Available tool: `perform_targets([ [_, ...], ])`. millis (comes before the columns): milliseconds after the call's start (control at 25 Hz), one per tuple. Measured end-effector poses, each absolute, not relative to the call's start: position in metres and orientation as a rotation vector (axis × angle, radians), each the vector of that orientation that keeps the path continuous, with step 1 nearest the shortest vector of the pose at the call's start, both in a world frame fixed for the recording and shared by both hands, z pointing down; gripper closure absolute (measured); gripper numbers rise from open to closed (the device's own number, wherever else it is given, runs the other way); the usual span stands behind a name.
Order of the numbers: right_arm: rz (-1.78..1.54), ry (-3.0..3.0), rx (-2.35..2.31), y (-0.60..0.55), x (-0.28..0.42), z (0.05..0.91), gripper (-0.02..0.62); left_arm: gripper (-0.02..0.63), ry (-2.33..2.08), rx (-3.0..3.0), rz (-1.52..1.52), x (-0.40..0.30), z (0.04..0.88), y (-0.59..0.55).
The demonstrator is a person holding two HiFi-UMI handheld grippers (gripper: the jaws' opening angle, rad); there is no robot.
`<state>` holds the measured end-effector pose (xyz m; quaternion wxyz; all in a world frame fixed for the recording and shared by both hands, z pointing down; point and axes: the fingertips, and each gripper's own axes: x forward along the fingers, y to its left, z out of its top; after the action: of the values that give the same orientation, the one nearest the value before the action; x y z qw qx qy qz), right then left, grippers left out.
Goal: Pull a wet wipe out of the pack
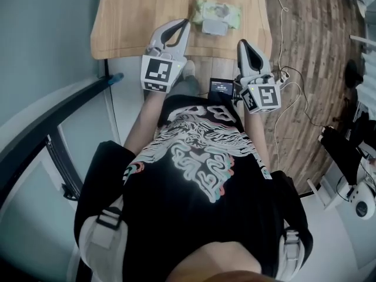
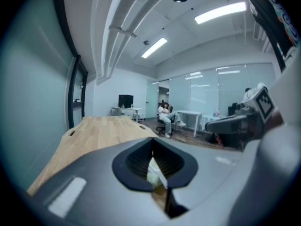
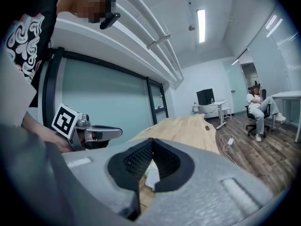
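The wet wipe pack [image 1: 217, 14], pale green with a white flap, lies on the wooden table [image 1: 141, 16] near its front edge. My left gripper [image 1: 186, 22] is over the table's front edge, just left of the pack, jaws shut and empty. My right gripper [image 1: 241, 42] hovers at the table's front right corner, short of the pack, and its jaws look shut with nothing in them. Through the gap behind the closed tips of the left gripper [image 2: 151, 140] a bit of the pack [image 2: 154, 171] shows. The right gripper [image 3: 151, 140] frames the pack [image 3: 151, 175] likewise.
A small device with a lit screen [image 1: 221, 87] hangs at the person's waist between the grippers. Cables [image 1: 288, 75] trail over the wood floor right of the table. A glass wall [image 1: 41, 51] runs along the left. Far off, a person sits on a chair [image 2: 165, 119] by white desks.
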<state>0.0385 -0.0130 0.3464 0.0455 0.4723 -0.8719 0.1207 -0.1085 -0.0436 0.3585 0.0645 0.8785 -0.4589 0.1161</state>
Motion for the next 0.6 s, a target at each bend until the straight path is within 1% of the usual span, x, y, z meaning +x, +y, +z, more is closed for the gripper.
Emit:
perform_targets([
  [600,0.351,-2.624,1.541,-0.019,0.045,0.347,0.597,0.620,-1.278,2.699,0.381,-0.093,0.376,-0.062],
])
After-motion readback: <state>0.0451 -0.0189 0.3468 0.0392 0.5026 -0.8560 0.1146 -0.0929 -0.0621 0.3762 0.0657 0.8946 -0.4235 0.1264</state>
